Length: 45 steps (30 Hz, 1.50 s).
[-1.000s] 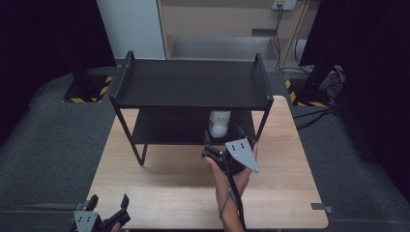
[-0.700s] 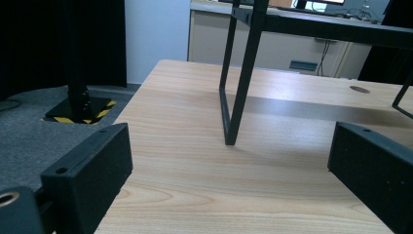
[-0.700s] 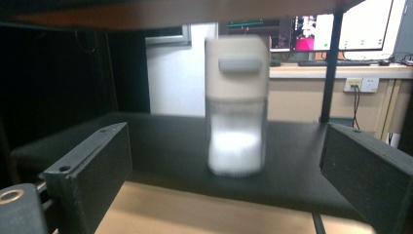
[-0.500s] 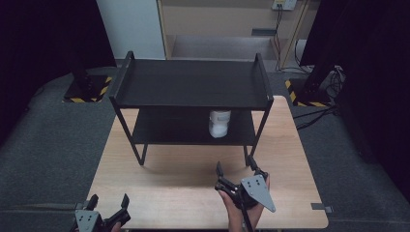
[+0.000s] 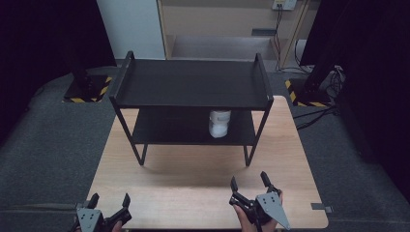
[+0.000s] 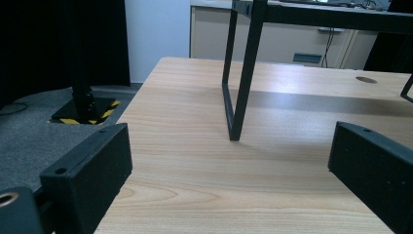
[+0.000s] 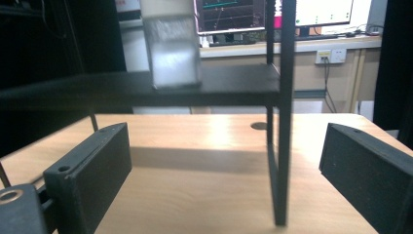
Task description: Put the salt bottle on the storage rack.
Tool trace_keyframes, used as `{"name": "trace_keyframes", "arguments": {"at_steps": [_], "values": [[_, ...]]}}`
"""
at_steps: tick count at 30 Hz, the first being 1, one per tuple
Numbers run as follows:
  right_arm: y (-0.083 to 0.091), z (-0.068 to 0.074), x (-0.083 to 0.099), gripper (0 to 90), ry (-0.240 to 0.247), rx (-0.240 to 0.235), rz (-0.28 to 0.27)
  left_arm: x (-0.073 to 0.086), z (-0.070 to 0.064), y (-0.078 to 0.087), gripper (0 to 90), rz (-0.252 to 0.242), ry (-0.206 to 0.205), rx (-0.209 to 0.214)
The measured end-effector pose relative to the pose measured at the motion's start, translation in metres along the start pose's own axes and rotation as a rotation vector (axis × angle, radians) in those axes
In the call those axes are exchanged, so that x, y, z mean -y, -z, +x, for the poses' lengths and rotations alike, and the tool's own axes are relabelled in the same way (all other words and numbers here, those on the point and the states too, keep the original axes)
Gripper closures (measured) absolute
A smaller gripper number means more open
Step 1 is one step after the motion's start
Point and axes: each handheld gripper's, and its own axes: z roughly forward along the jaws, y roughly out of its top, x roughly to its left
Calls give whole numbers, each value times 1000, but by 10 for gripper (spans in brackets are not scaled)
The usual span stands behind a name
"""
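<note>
Table: wooden top (image 5: pixel 193 193), bare along my near edge, which I judge gives both grippers a free place to rest.
Rack: black two-tier shelf (image 5: pixel 193 84) stands across the far half of the table on thin legs, its open front facing me so I can reach in under the upper deck.
Container: white jar-like thing (image 5: pixel 220 123) stands upright on the lower tier, right of middle, just inside the right front leg; its label is too blurred to read.
Right gripper (image 5: pixel 250 182): low at the near edge, jaws spread, nothing between them, aimed at the jar, which reads to me as parked.
Left gripper (image 5: pixel 109 200): near left corner, jaws spread and empty, well apart from the rack.
</note>
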Motion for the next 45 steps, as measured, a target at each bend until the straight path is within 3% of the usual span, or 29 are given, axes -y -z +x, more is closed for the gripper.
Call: {"name": "trace_keyframes", "arguments": {"at_steps": [11, 14, 26, 45], "values": [[25, -20, 26, 51, 9, 26, 15, 4, 0, -3, 11, 3, -11, -27], [29, -28, 33, 51, -13, 45, 28, 3, 0, -3, 11, -3, -18, -35], [41, -43, 42, 53, -17, 75, 8, 5, 2, -3, 11, 6, -36, -64], [40, -46, 44, 63, -11, 52, 8, 5, 4, -4, 12, 10, -33, -65]]}}
